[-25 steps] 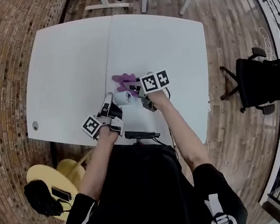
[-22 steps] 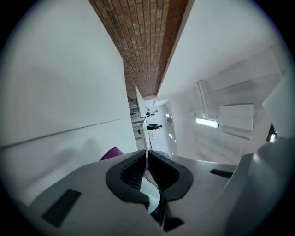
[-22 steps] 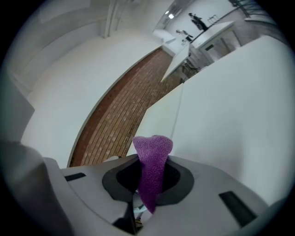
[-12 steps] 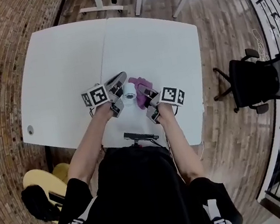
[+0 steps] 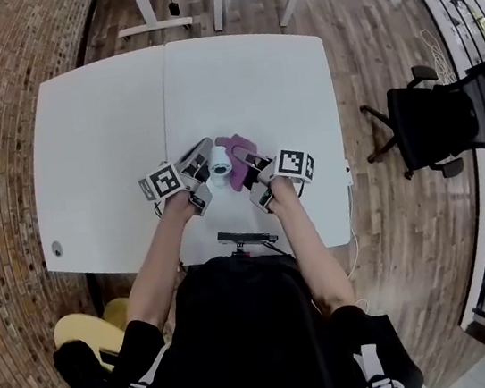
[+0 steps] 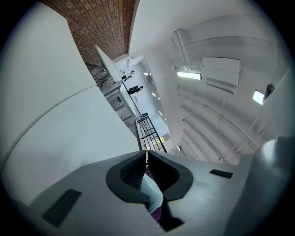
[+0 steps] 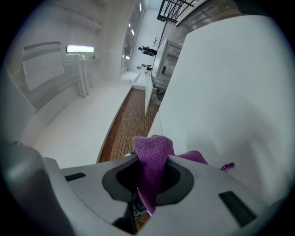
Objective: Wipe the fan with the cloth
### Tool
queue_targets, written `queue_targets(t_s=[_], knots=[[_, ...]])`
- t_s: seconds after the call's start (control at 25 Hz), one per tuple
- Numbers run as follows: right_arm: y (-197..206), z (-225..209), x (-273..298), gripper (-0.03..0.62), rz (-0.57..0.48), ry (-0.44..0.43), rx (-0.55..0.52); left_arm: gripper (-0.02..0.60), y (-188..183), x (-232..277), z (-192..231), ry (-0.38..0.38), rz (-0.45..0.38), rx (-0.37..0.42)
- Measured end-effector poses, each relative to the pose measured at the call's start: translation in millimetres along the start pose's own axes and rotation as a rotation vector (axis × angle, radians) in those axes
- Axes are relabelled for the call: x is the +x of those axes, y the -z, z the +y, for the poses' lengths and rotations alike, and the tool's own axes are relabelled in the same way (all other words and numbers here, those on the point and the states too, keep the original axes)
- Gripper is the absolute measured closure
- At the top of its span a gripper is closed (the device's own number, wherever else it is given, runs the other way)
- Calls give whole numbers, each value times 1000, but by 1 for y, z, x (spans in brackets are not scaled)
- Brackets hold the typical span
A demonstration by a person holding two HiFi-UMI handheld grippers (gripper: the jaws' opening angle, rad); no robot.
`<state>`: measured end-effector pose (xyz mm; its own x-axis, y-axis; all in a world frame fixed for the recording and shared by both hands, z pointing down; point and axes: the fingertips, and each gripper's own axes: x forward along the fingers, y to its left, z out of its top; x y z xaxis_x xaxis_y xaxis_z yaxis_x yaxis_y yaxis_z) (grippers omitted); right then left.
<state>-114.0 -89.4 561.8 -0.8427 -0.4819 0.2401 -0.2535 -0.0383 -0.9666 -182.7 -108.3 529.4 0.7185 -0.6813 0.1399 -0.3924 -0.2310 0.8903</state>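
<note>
Both grippers have swung in over the past second to stand level with each other on either side of the fan [image 5: 219, 159]. A second ago the left gripper [image 6: 146, 154] sat back toward the near edge of the surface [image 5: 100, 146], and the right gripper [image 7: 148, 162] reached past the fan, where the purple cloth [image 5: 238, 155] lay spread.

The fan, a small white cylinder, is now at the left gripper's tips over the near middle of the white surface. Its long axis runs roughly from the person toward the far edge, with a round end turned toward the person.

The left fingers [image 6: 125, 174] are pressed together, with a thin pale part of the fan caught between them. Just right of the fan, the right gripper's fingers [image 7: 184, 180] pinch a fold of the cloth. The fold stands up between them and bunches against the fan's right side. Whether the fan rests on the surface or is lifted cannot be told.
</note>
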Motion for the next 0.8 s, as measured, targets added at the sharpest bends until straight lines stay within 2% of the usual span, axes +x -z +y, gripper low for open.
queue_targets(t_s=[0.12,0.32,0.48,0.8], knots=[[-25,3,2,539,-16,-4,-25,574,-8,20,-3,20,-17,29],[-68,4,7,539,-46,-10,-51,575,-26,55,0,71,-69,-6],[-92,0,10,539,-73,-5,-40,575,-42,77,2,93,-74,0],[-91,6,11,539,-68,-14,-62,575,-42,77,3,114,-35,13]])
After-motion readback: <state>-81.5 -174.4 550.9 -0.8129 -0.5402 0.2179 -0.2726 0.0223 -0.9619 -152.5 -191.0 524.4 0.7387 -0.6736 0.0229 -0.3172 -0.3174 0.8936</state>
